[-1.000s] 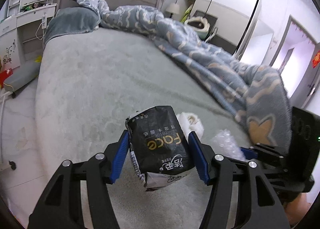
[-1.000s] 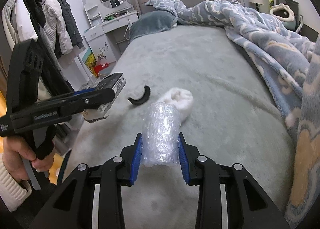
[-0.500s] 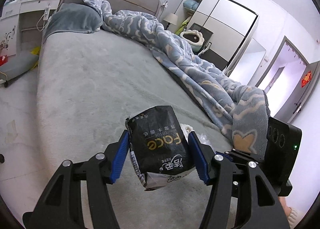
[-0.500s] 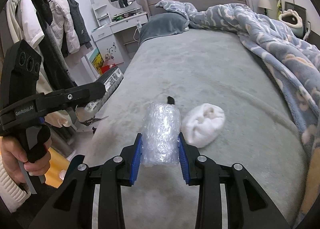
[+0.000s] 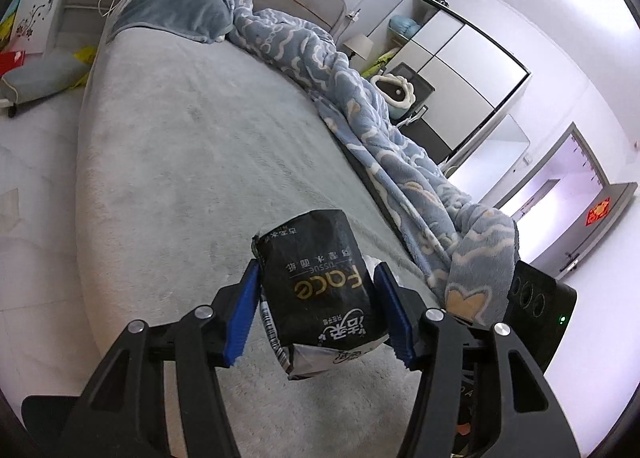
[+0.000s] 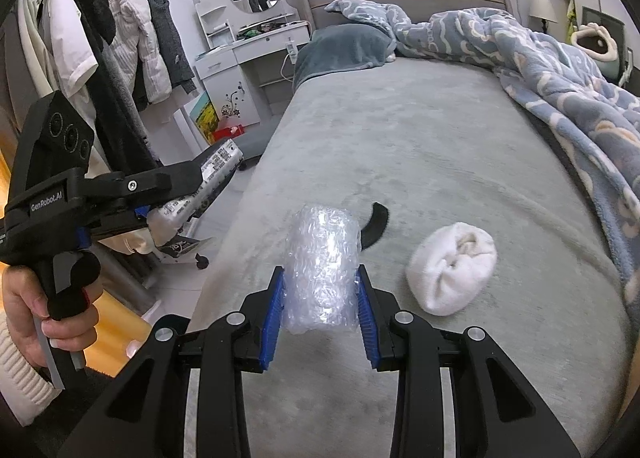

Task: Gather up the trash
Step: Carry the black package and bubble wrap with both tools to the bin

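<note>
Left gripper (image 5: 316, 310): jaws closing on the black tissue pack (image 5: 320, 286), held clear of the grey bed (image 5: 192, 162). Pack looks soft, light and crushable; its slick film may slip, so grip across the flat sides near mid-body.

Right gripper (image 6: 320, 314): pads clamped on the bubble-wrap roll (image 6: 322, 274), above the bed's foot end. Very light, springy, squashes easily; a mid-length hold suits it.

On the bed remain a white wad (image 6: 452, 268), possibly a sock or tissue, and a dark curved scrap (image 6: 376, 222) partly hidden behind the roll.
</note>
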